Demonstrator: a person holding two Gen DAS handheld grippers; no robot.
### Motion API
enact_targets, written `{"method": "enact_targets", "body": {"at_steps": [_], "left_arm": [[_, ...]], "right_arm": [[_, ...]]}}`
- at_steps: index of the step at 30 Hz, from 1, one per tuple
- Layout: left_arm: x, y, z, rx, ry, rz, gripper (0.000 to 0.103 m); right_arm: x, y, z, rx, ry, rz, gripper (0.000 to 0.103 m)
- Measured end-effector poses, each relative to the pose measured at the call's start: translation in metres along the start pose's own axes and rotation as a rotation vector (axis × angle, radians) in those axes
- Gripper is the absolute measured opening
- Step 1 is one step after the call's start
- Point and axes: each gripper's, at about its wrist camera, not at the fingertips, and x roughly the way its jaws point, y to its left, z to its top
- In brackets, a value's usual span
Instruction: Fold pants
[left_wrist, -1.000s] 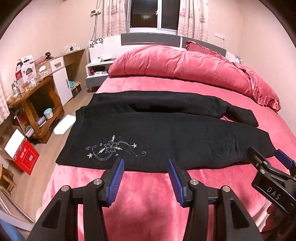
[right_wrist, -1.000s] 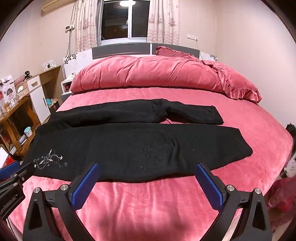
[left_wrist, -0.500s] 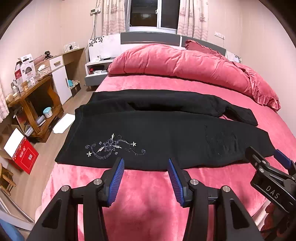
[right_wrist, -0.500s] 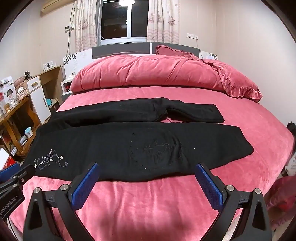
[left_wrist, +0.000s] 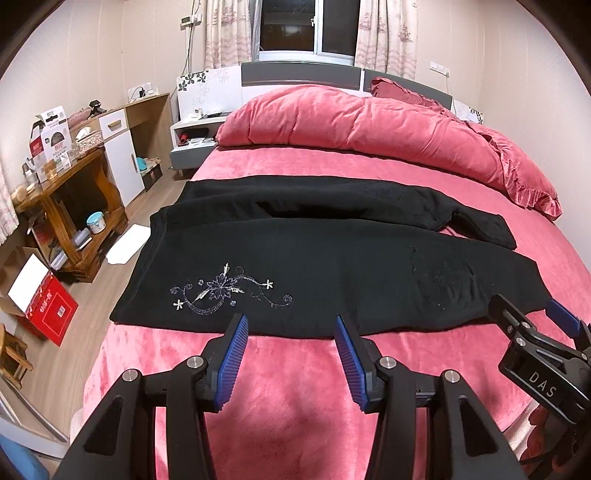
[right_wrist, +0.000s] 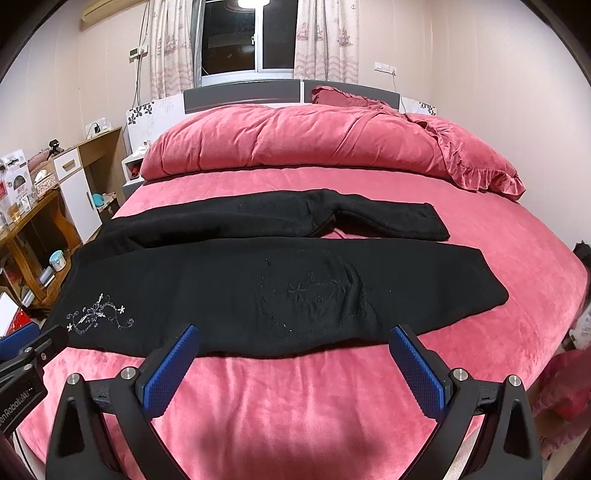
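Both views are lit warmly and evenly by indoor light from above; a ceiling lamp is seen reflected as a bright patch in the dark window (right_wrist: 251, 35), where night is shown outside. Soft shadows are cast on the pink bedcover (left_wrist: 295, 424) below the near edge of each frame, and detail in the black pants (right_wrist: 258, 288) is largely swallowed, only the pale embroidery (left_wrist: 225, 291) being picked out. Strong fisheye bending is shown at the edges, with dark vignetted corners, while focus is kept sharp throughout and no motion blur is seen.
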Motion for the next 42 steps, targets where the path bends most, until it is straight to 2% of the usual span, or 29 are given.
{"method": "enact_targets", "body": {"at_steps": [28,42], "left_arm": [[0.005,-0.001,-0.003,0.005,0.011,0.011,0.05],[0.017,0.007,-0.007,-0.014,0.042,0.03,0.05]], "right_arm": [[0.005,-0.002,-0.002,0.006,0.012,-0.005,0.103],[0.013,-0.005,-0.005,0.013,0.033,-0.009,0.103]]}}
